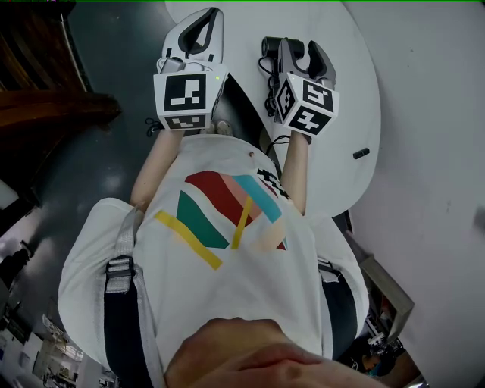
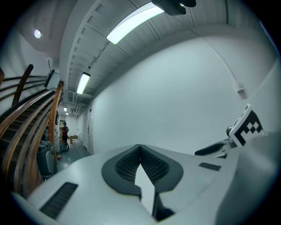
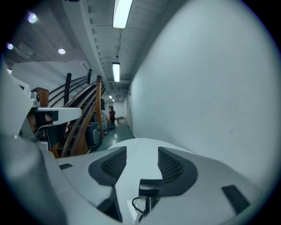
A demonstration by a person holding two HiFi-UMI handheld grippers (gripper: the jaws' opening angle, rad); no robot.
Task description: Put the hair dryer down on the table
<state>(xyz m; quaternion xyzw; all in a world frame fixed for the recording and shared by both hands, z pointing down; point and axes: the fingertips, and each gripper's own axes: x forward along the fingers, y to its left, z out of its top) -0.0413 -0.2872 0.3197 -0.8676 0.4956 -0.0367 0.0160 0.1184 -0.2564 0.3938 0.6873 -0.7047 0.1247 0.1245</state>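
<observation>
grippers: 2, grey shells, one marker cube each | left gripper: ribbed dark fingers pressed together, empty | right gripper: fingers apart, touching nothing | hair dryer: 1, black, cylindrical, looped cord, lying near the round white counter's near edge, low between the right fingers

Right hand-held gripper: jaws apart, dark ribbed pads facing each other. Black hair dryer low between jaws, lying on white worktop. Black cord looped beneath it. White wall at right. Wooden stair rail at left. Ceiling lights overhead.
</observation>
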